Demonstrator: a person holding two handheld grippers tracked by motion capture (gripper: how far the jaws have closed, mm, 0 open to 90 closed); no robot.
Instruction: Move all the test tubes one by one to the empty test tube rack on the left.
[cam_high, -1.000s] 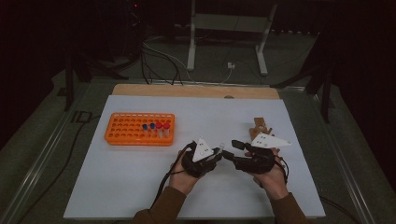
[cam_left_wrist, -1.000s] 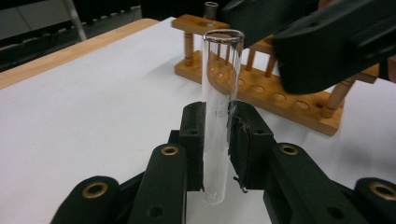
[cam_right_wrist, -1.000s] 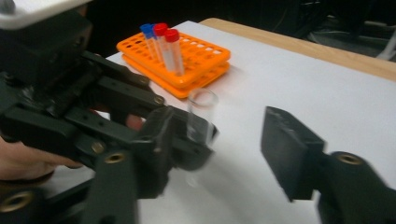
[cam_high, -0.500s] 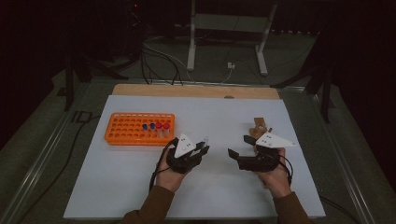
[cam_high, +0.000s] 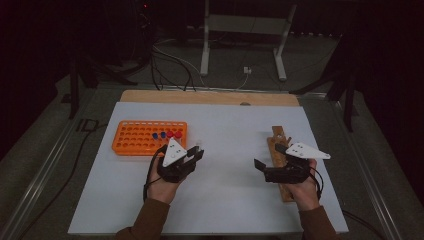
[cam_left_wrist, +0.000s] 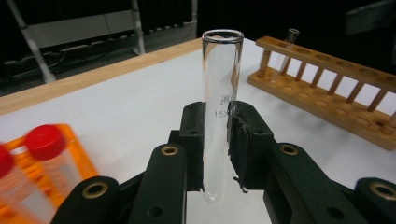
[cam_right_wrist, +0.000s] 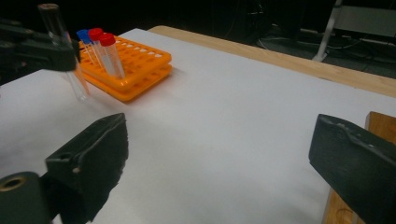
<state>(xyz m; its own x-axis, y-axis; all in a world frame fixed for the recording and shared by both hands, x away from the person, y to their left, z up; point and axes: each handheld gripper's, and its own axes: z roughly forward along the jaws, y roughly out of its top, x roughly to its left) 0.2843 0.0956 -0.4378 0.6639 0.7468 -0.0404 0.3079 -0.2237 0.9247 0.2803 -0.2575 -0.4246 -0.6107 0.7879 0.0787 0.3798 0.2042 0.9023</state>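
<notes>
carrying the glass tube (cam_left_wrist: 221, 112) over to the orange rack (cam_high: 149, 138) at about 10 o'clock of the left hand-held gripper (cam_high: 194, 156), which is clamped on it low down. keep it upright and line it up over a free hole before lowering. right hand-held gripper (cam_high: 266, 160) has just been opening, jaws wide apart, nothing between them, by the wooden rack (cam_high: 280, 165).
</notes>
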